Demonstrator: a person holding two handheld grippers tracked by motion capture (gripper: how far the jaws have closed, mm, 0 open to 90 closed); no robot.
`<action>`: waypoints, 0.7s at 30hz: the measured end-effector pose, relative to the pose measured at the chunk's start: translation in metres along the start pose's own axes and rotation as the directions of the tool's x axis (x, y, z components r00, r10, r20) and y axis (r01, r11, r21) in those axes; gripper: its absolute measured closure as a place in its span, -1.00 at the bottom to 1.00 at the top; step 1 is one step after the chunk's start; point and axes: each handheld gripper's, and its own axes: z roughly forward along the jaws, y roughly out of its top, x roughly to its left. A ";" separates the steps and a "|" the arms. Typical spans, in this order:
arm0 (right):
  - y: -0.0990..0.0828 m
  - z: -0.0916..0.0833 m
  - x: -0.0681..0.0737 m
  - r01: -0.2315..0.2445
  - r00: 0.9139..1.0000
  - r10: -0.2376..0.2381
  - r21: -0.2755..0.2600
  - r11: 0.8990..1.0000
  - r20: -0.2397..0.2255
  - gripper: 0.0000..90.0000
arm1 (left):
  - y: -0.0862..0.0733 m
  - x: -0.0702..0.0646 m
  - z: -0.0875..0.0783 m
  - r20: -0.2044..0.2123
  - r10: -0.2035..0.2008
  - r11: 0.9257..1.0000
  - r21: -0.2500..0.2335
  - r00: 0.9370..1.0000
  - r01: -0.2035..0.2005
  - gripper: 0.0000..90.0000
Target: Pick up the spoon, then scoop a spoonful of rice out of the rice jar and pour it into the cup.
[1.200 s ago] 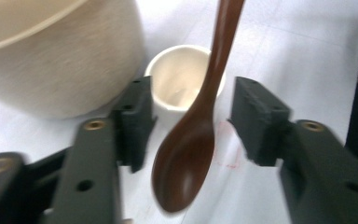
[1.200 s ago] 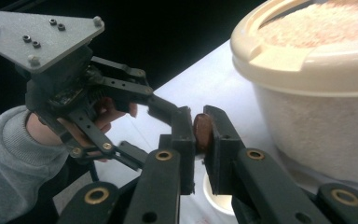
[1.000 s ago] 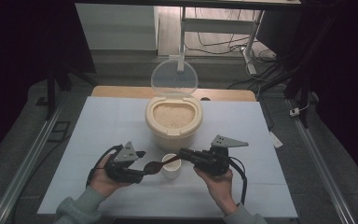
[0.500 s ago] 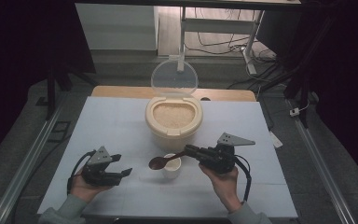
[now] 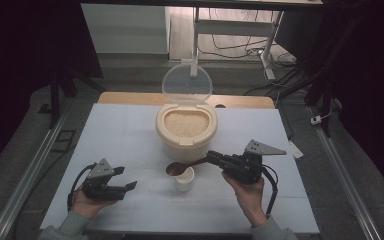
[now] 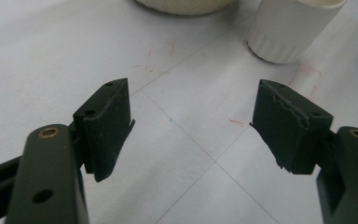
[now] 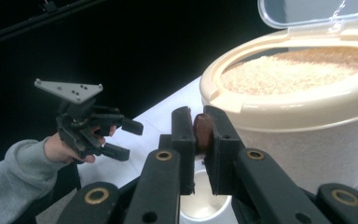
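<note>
Your right gripper (image 5: 214,159) had its fingers (image 7: 182,140) clamped on the handle of the brown spoon (image 5: 184,167), the handle end showing between the pads in the right gripper view. The spoon's bowl hung just over the small white cup (image 5: 184,179), which stood on the tabletop (image 5: 130,130) directly in front of the rice container (image 5: 186,131). I could not tell whether the spoon's bowl carried rice or was empty.

Your left gripper (image 5: 126,186) sat at the near left, well apart from the cup, and its fingers (image 6: 106,126) had just been opening; they stood wide with nothing between them.

Judgement on the step: the work appeared to be spooning rice between container and cup. To do it well, you would have needed to keep the spoon's bowl level and centred over the cup mouth, since the cup was narrow and light enough to tip if the spoon caught its rim. Steadying the cup with the free left gripper would have been prudent.

Clearances: the container's near wall rose just behind the cup, so travel toward the far side had to go up before it went over the rim. The clear lid (image 5: 186,83) stood upright at the container's far edge and left the opening unobstructed. Open tabletop lay to the left and right of the cup; the near edge was close to both of your hands.
</note>
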 end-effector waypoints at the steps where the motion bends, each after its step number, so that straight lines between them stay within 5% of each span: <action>1: 0.001 -0.001 0.000 0.001 1.000 -0.001 -0.005 1.000 0.002 0.83 | 0.000 0.000 0.001 0.003 0.001 1.000 0.002 1.000 -0.001 -0.39; 11: 0.017 -0.020 0.008 0.024 1.000 -0.024 -0.077 0.997 0.008 0.83 | 0.001 -0.003 0.002 0.010 0.012 1.000 0.012 1.000 -0.012 -0.41; 21: 0.027 -0.030 0.001 0.012 1.000 -0.010 -0.119 0.993 0.020 0.83 | 0.001 -0.003 0.005 0.012 0.013 1.000 0.026 1.000 -0.013 -0.42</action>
